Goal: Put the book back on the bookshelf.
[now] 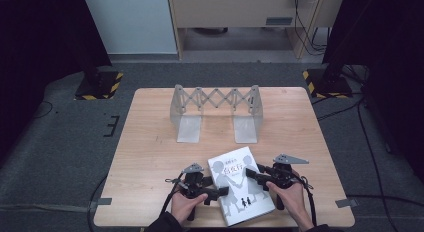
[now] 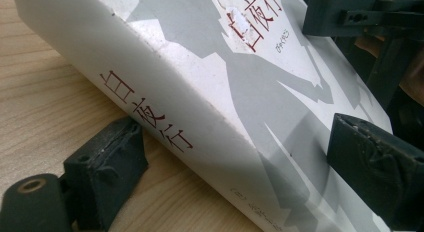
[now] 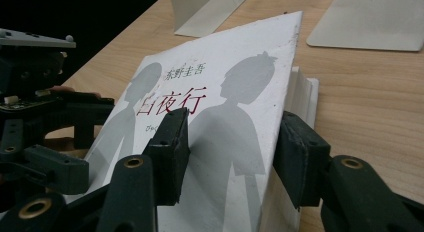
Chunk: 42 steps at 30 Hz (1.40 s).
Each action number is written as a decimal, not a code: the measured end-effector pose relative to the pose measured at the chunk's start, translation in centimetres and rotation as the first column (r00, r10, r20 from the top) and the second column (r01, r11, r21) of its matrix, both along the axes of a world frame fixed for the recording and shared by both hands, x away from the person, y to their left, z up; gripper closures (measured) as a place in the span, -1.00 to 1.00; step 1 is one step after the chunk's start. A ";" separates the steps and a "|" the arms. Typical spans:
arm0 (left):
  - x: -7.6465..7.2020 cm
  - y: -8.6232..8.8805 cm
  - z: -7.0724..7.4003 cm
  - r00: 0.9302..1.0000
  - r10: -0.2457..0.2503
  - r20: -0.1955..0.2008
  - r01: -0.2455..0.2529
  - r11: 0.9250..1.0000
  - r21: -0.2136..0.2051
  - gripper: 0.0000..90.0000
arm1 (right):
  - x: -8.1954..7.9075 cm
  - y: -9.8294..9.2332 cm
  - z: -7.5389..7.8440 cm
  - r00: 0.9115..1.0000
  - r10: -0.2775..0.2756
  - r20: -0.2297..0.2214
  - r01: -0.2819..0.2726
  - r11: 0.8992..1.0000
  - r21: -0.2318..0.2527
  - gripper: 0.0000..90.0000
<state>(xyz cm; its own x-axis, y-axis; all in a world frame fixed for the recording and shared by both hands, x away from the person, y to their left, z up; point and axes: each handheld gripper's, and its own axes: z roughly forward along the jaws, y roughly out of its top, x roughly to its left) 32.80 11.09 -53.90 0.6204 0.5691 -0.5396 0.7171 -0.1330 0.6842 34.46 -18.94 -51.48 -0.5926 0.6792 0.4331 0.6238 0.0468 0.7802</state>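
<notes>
A white book (image 1: 240, 184) with grey silhouettes on its cover lies near the front edge of the wooden table (image 1: 150, 142), between the two hands. The left gripper (image 1: 220, 191) straddles the spine side: in its own view one jaw sits below the spine on the table, the other over the cover, neither clearly pressing. The right gripper (image 1: 251, 172) has its jaws either side of the cover's lifted edge (pages showing beneath it), not visibly pinching. A grey folding book rack (image 1: 215, 112) stands well behind.
</notes>
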 end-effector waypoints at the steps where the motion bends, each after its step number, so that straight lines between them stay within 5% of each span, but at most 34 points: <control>1: 0.0 0.0 0.0 1.000 0.000 0.002 0.000 1.000 0.002 -0.82 | 0.0 0.0 -0.1 1.000 -0.002 -0.002 0.001 1.000 -0.006 0.11; 19: -0.1 -0.4 -0.6 0.999 0.027 0.031 -0.025 0.999 -0.043 -0.83 | 0.4 -0.4 -1.0 0.999 0.027 -0.020 -0.028 0.998 -0.057 -0.26; 30: -0.5 -1.5 -0.3 0.997 0.042 0.061 -0.042 0.999 0.011 -1.00 | 0.1 -0.1 -1.0 0.999 0.032 -0.020 -0.033 0.998 -0.054 -0.27; 42: -0.5 -1.5 -0.4 0.997 0.046 0.057 -0.047 0.999 0.006 -1.00 | 0.1 -0.2 -1.1 0.999 0.021 -0.025 -0.022 0.999 -0.047 -0.27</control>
<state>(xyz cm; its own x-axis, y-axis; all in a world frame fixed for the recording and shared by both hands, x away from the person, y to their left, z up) 32.31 9.62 -54.26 0.6228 0.6019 -0.4998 0.6823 -0.1053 0.7235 34.54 -19.12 -52.59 -0.5967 0.6863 0.4158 0.6415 0.0966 0.7610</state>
